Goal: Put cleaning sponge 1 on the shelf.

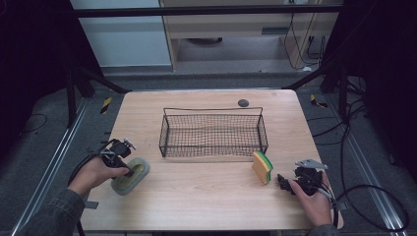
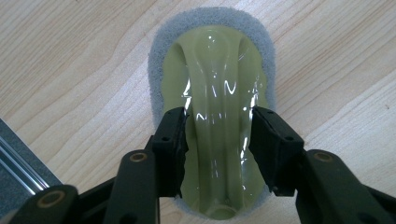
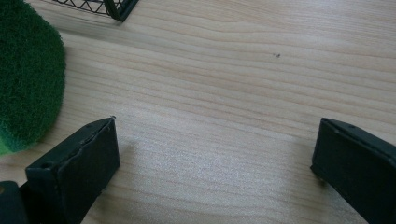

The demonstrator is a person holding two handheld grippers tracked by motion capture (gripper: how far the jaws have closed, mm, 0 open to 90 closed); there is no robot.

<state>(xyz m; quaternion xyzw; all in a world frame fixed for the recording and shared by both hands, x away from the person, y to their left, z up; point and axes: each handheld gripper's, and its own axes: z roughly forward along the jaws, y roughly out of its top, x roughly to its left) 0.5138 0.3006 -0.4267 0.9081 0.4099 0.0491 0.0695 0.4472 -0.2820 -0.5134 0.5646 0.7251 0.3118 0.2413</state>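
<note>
Left gripper point(image 1: 129, 169): lower left of the high view, held in the person's left hand point(image 1: 93, 174). Its 2 black jaws stand on either side of the glossy handle of the scrubber, pads against the handle's flanks, a narrow grip on it.
Scrubber point(image 2: 219, 93): pale green plastic grip on a grey foam pad, lying flat on the table point(image 1: 206, 196). In the high view it sits at lower left, well apart from the basket.
Wire basket point(image 1: 212, 129): black mesh, upright, centre of the high view, with bare wood showing through its floor.
Sponge point(image 1: 262, 167): yellow with a green scouring face, standing on edge, lower right of centre in the high view, just below the basket's right corner.
Right gripper point(image 1: 282, 181): lower right of the high view, in the right hand point(image 1: 314, 199), near the sponge. Jaws stand wide apart over bare wood; the sponge's green face lies at the upper left of the right gripper view.
</note>
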